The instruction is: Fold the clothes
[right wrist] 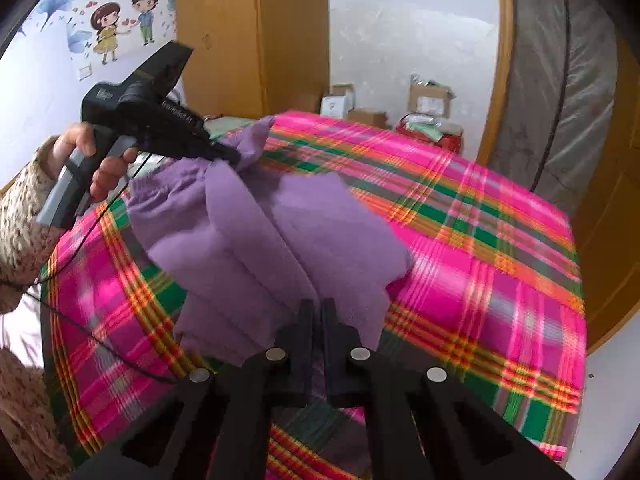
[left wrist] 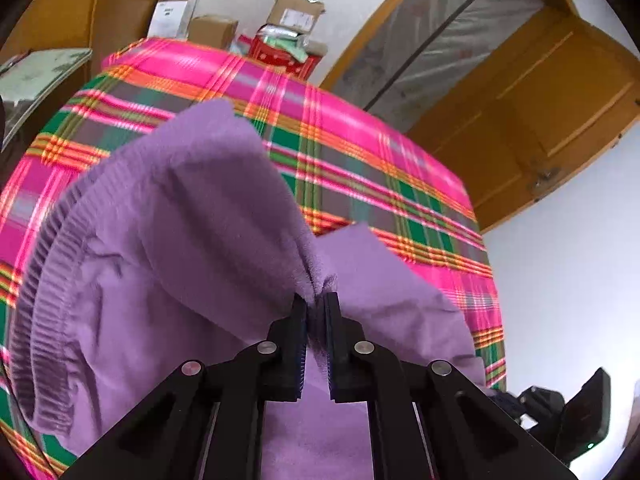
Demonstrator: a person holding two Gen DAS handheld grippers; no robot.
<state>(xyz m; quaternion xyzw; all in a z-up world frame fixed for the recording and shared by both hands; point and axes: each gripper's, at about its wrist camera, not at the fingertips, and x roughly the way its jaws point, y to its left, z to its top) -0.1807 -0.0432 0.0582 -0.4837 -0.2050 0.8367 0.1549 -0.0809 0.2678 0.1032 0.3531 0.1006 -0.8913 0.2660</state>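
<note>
A purple knit garment (left wrist: 172,240) with a ribbed hem lies bunched on a pink, green and orange plaid bedcover (left wrist: 360,148). My left gripper (left wrist: 316,300) is shut on a fold of the purple cloth and lifts it. In the right wrist view the same garment (right wrist: 280,236) hangs between both grippers. My right gripper (right wrist: 318,304) is shut on its near edge. The left gripper (right wrist: 228,156) shows there at the far end, pinching the cloth, held by a hand.
Cardboard boxes (left wrist: 294,12) and a red bag (left wrist: 280,54) stand beyond the bed's far edge. A wooden door (left wrist: 540,112) is at right, a wooden wardrobe (right wrist: 256,36) at the back. A black cable (right wrist: 100,340) runs across the bedcover at left.
</note>
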